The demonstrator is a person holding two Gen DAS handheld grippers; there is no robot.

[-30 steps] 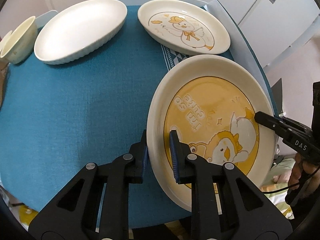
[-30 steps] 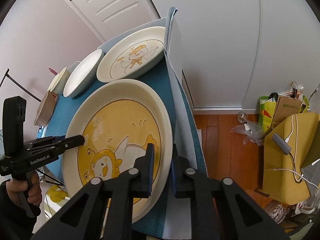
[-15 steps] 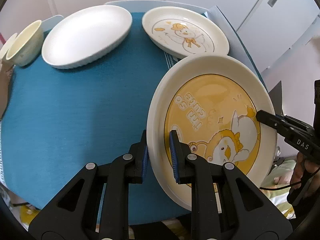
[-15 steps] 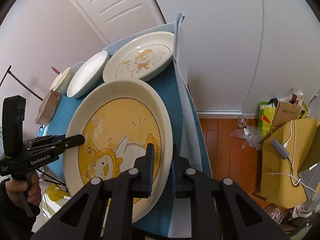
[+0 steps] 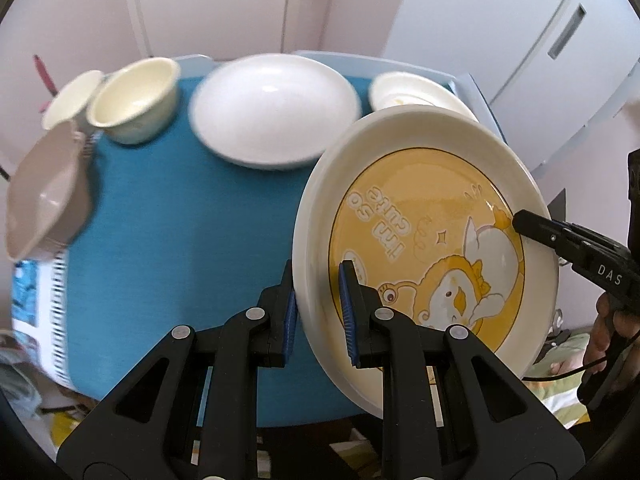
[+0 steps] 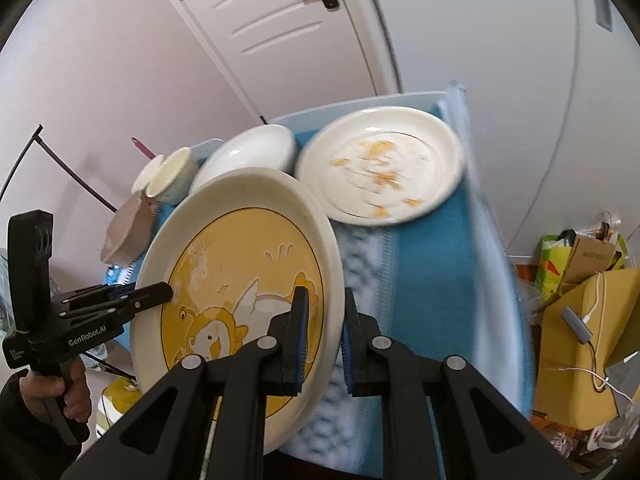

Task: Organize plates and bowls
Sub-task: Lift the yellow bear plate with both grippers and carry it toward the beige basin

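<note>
The big yellow plate (image 5: 424, 248) has gone up and away from the table since a second ago, and both claws have gone up with it. More of the room shows now: the white door (image 6: 280, 20) behind the table, the pale pink wall (image 6: 100, 80) and the grey cupboard (image 5: 520, 32) on the right.

The left claw (image 5: 318, 312) is squeezed tight on the near left edge of the yellow plate, one blue pad under the rim and one on top. The right claw (image 6: 324, 332) is squeezed tight on the other edge of the same plate. The plate hangs tilted in the air above the blue cloth (image 5: 180, 220), with the duck picture facing up.

The cloth covers the table. On it, at the back, sit a plain white plate (image 5: 276, 108) and a white plate with a small duck (image 6: 380, 168), side by side. To the left are two cream bowls (image 5: 134, 100), close together near the table edge. A brownish dish (image 5: 44, 200) is at the far left, blurry.

Beside the table on the right there is a wooden floor (image 6: 524, 276) with a yellow bag (image 6: 584, 352) and a green bag (image 6: 554, 256).

A hand (image 6: 56, 396) holds the left claw's handle.
</note>
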